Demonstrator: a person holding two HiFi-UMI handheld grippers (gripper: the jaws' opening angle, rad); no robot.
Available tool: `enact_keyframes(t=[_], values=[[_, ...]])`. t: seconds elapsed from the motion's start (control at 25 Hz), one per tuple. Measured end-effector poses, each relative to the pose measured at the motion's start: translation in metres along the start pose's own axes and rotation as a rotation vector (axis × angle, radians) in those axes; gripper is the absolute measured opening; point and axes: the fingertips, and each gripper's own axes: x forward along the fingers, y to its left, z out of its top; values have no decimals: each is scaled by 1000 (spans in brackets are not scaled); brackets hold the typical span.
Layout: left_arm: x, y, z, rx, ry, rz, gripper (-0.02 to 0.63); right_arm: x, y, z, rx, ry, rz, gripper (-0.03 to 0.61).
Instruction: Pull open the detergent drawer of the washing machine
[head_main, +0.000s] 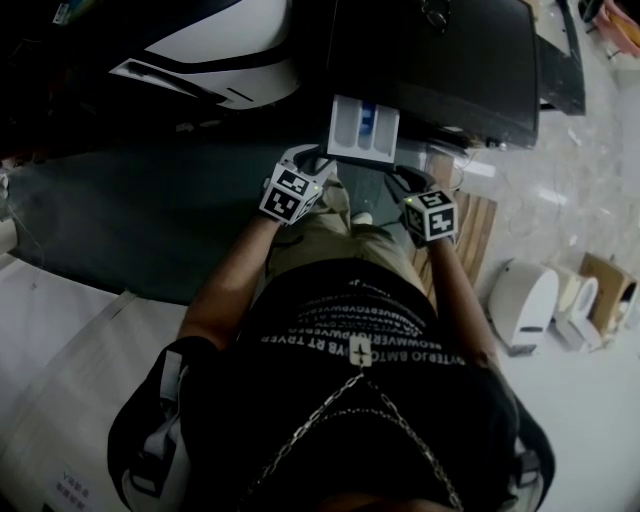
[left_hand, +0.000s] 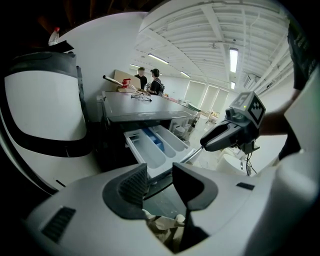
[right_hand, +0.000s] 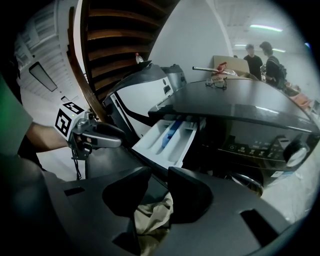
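The dark washing machine (head_main: 470, 70) stands in front of me, its white detergent drawer (head_main: 363, 130) pulled out, with a blue insert inside. My left gripper (head_main: 318, 160) is just short of the drawer's front left corner, my right gripper (head_main: 400, 178) near its front right. In the left gripper view the drawer (left_hand: 155, 145) lies just beyond the left gripper (left_hand: 160, 182), whose jaws stand apart with nothing between them. In the right gripper view the drawer (right_hand: 167, 140) is ahead of the right gripper (right_hand: 159, 192); its jaws show a narrow empty gap.
A white-and-black appliance (head_main: 210, 50) stands left of the washer. Eyeglasses (left_hand: 141, 97) lie on the washer top, and two people (right_hand: 260, 60) stand far behind. A wooden slatted piece (head_main: 480, 230) and white devices (head_main: 525, 300) sit on the floor at right. The control dial (right_hand: 295, 152) is right of the drawer.
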Motion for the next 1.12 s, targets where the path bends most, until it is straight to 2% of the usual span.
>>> enact_keyframes(t=[0.16,0.24,0.28,0.32,0.4,0.48,0.6,0.76,0.96,1.12], values=[[0,-1,0,14,5,17,140,-5,-5,2,14,-9,-19,109],[-8,-1,2,17,-6,34,140,-16,-7,11,15,-54,-46,107],[-14,-2,6,15,-27,39,140,-25,-8,16,9,-83,-56,81],[-20,-4,12,9,-58,43,134,-34,-8,23,2,-112,-63,25],[-33,-10,27,-3,-128,51,95,-54,-9,36,-9,-169,-72,6],[-48,-15,45,-4,-188,69,38,-74,-8,52,-31,-223,-84,3],[-73,-22,73,16,-261,104,5,-102,-1,79,-93,-297,-106,3],[-112,-38,113,47,-368,124,3,-140,15,106,-165,-382,-122,2],[-163,-60,155,46,-498,150,3,-190,33,131,-205,-497,-127,2],[-196,-77,176,57,-558,157,3,-223,53,144,-212,-542,-95,2]])
